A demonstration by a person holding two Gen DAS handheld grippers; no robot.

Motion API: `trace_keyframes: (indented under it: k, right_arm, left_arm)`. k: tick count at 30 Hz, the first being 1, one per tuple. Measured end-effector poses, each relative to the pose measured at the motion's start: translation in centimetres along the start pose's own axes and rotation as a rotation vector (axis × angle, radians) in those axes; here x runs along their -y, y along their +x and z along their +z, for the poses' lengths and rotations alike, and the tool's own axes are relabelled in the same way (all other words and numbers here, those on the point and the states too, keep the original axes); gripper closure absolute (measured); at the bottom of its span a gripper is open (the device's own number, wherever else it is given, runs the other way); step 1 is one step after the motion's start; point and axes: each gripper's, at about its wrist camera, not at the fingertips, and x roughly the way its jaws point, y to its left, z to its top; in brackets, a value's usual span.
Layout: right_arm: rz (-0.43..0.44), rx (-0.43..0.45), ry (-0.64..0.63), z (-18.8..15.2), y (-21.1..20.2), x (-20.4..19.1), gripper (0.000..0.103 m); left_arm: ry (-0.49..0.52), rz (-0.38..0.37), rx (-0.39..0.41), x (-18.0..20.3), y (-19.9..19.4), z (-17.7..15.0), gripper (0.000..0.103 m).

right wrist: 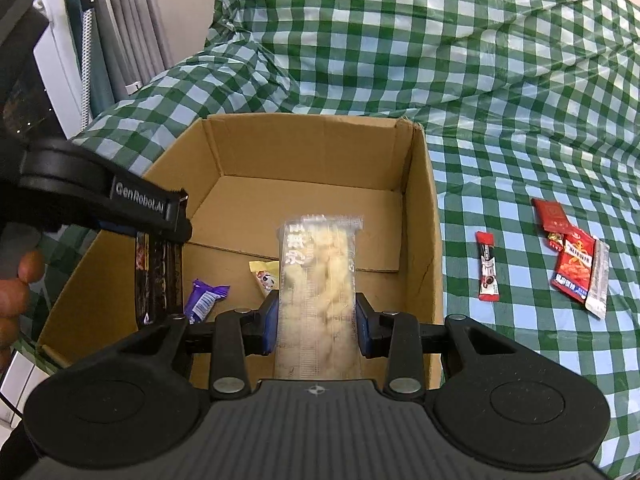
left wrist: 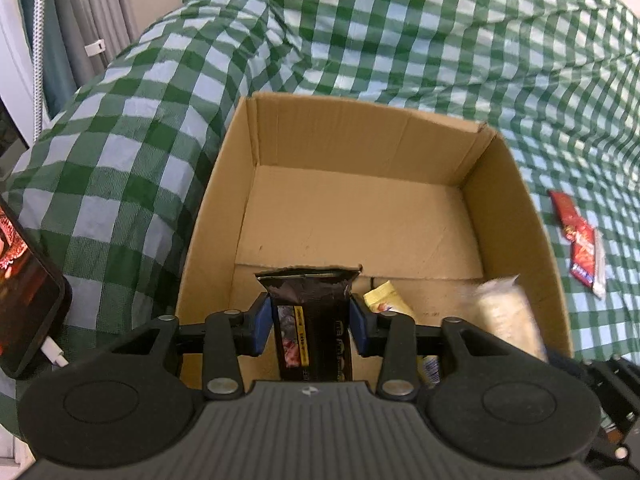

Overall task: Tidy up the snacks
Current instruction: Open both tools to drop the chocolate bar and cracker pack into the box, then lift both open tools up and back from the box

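**Both grippers over the box, each with a snack packet between its pads**

Left gripper (left wrist: 310,324): jaws part open, blue pads (left wrist: 262,330) on either side of a dark brown snack packet (left wrist: 310,312). A sliver of gap shows at each pad; whether they still press on the packet I cannot tell. The packet stands upright, torn-looking top edge uppermost, yellow strip and red print on its face. The gripper tilts steeply down into the near left part of the cardboard box (left wrist: 516,216). In the right wrist view a person's hand (right wrist: 16,284) shows at the left edge behind it.

Right gripper (right wrist: 316,322): jaws closed part-way on a clear packet of pale puffed pieces (right wrist: 320,272), pads pressing on its two long edges. The packet points lengthwise away from the camera, sealed end far, over the box's near right part. Gripper also angled downward.

Inside the box, on the floor near its front wall: a purple wrapped candy (right wrist: 204,298) and a small yellow packet (right wrist: 266,278), apart from each other, between the two grippers. The rest of the floor, towards the far wall, is bare cardboard.

Right of the box, on the green checked cloth (right wrist: 500,80): a slim red-and-black stick sachet (right wrist: 488,266) nearest the box wall, and further right a cluster of red packets (right wrist: 568,256) with a white sachet (right wrist: 598,276) touching them.

Left of the box: a phone (left wrist: 28,292) with lit screen and white cable.
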Motion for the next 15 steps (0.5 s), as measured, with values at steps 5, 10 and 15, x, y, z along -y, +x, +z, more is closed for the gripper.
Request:
trace_keyframes:
  k: [5, 10, 15]
  right_arm:
    - [-0.027, 0.036, 0.000, 0.3, -0.8, 0.0, 0.026]
    - [-0.022, 0.041, -0.006, -0.4, -3.0, -0.3, 0.015]
    - [-0.011, 0.022, 0.003, -2.4, -5.9, -0.9, 0.010]
  left_arm:
    - [0.010, 0.048, 0.064, 0.0, -1.3, -0.2, 0.000]
    - [0.059, 0.064, 0.035, 0.3, -3.3, -1.8, 0.000]
    - [0.032, 0.085, 0.005, -0.9, -6.1, -5.3, 0.000]
